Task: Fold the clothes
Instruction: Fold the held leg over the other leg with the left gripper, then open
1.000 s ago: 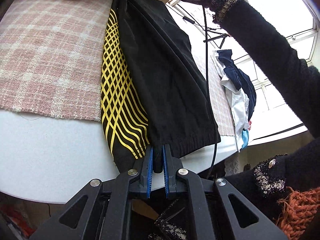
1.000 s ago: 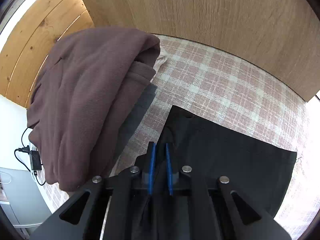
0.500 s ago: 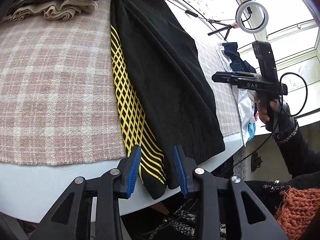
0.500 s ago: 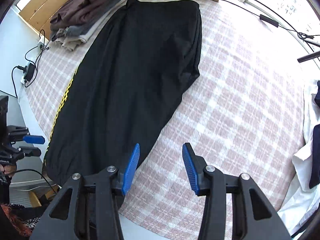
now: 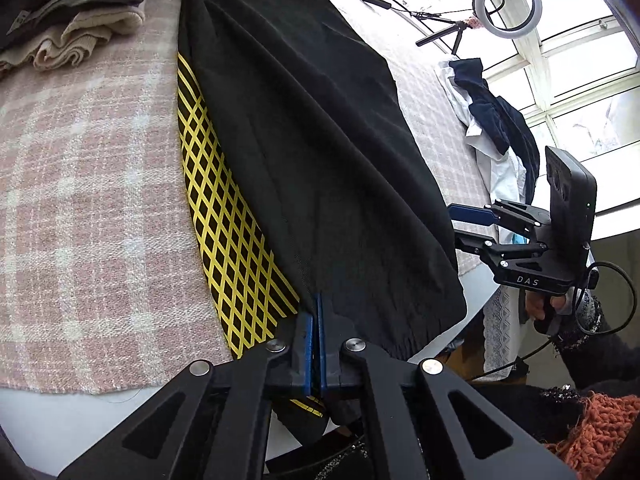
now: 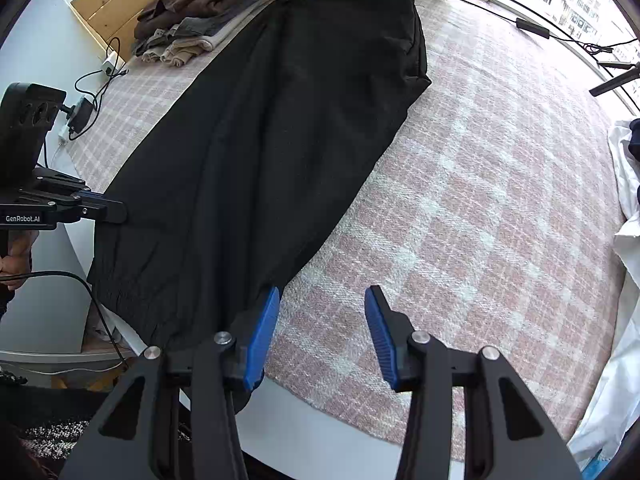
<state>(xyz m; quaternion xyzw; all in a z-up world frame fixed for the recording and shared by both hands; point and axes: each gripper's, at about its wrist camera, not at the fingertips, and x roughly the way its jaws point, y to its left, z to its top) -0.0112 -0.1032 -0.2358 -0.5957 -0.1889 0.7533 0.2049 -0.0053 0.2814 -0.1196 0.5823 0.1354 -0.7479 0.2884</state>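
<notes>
Black trousers (image 5: 312,152) with a yellow lattice stripe (image 5: 224,208) lie lengthwise on the pink plaid cloth, legs together, cuffs at the near table edge. My left gripper (image 5: 316,320) is shut on the trouser cuff where the stripe meets the black cloth. My right gripper (image 6: 322,320) is open and empty, just right of the cuffs, its left fingertip (image 6: 268,312) at the edge of the trousers (image 6: 256,128). It also shows in the left wrist view (image 5: 464,224), beside the cuff's right side.
A stack of folded clothes (image 6: 200,12) lies at the far left by the wooden wall. White and navy garments (image 5: 492,136) are heaped at the right. The plaid cloth (image 6: 480,200) covers a white round table (image 5: 60,420). A ring light (image 5: 506,0) and cables stand by the window.
My left gripper has closed on the trouser cuff; it was open half a second ago. My right gripper has moved down close to the cuffs' right side, still open.
</notes>
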